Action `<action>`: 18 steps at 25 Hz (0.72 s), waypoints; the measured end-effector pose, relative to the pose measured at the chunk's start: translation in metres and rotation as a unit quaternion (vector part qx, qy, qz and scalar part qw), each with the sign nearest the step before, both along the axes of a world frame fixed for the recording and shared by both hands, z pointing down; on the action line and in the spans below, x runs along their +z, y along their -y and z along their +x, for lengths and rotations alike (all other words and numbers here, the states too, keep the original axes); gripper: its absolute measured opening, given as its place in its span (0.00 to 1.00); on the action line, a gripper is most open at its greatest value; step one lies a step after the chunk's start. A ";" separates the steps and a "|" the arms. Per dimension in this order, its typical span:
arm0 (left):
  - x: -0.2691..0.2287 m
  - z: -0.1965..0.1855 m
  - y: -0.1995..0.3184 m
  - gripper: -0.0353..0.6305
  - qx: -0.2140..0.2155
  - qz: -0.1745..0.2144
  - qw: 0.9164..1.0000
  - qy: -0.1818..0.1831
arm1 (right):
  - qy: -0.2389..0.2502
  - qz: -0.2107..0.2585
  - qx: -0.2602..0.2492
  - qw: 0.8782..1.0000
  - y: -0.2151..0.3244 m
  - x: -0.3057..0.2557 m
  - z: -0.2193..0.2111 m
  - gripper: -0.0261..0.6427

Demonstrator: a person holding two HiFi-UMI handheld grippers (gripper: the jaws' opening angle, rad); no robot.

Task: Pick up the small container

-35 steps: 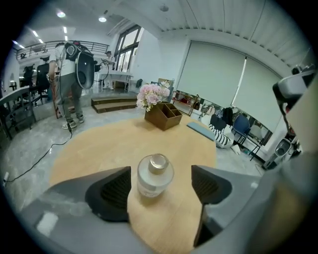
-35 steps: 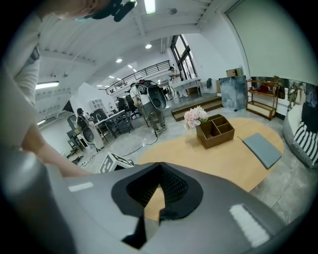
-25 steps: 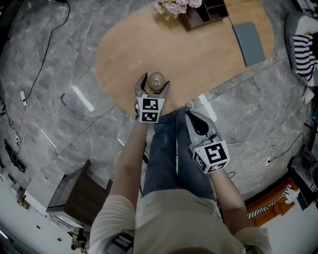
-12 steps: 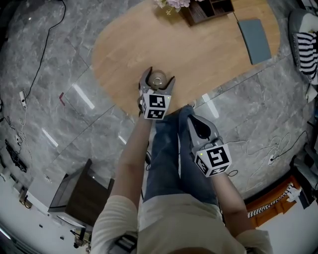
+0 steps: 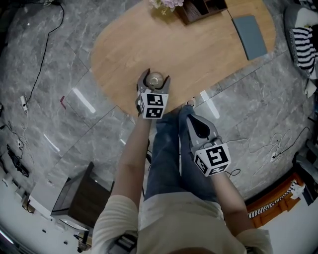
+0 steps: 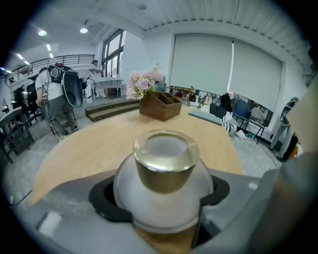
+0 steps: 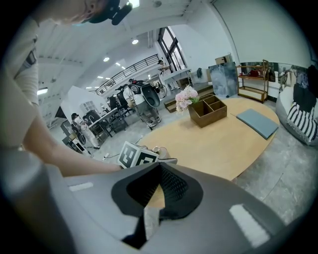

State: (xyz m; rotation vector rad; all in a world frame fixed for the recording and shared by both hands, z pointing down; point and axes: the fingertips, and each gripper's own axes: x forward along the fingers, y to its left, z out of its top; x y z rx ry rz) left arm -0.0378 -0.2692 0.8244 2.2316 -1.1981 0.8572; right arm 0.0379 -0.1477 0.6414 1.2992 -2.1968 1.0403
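**Left jaws closing round the small container at the table's near edge**

Far to your left, black cables [image 5: 47, 39] trail over the grey marble floor [image 5: 89, 129]. A dark box-like stand [image 5: 82, 196] sits low on that side.

Your left gripper [image 5: 155, 77] reaches over the near edge of the oval wooden table [image 5: 208, 54], with its marker cube toward you. Its jaws are closing, one on each side of the small container [image 6: 164, 193], which stands upright on the wood between them. In the left gripper view you see a round white belly topped by a gold collar [image 6: 165, 168] with a pale, frosted top. The belly fills the dark hollows of the pads on both sides, but you cannot tell whether the pads already press on it. The container rests on the table.

Beyond it, at the table's far edge, pink flowers [image 5: 166, 4] stand just beside a dark wooden organiser [image 5: 203, 7].

Your right gripper [image 5: 189, 106] hangs off the table, over your jeans [image 5: 166, 158], with its tip near the table's edge. Its jaws are clenched together with nothing between them.

Further right, a flat grey-blue pad [image 5: 250, 35] lies on the table. At the far right, a black-and-white striped cloth [image 5: 303, 44] lies off the table.
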 end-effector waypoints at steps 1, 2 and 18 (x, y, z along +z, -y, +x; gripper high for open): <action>-0.003 -0.001 -0.004 0.56 -0.002 -0.003 1.000 -0.003 | 0.000 0.003 0.001 1.000 -0.001 -0.003 0.000 0.04; -0.007 -0.002 -0.008 0.56 -0.003 -0.006 1.000 -0.006 | -0.001 0.006 0.002 1.000 -0.001 -0.007 -0.001 0.04; -0.118 -0.015 -0.061 0.56 -0.009 -0.015 0.999 -0.039 | -0.020 0.068 0.018 0.997 -0.014 -0.080 -0.014 0.04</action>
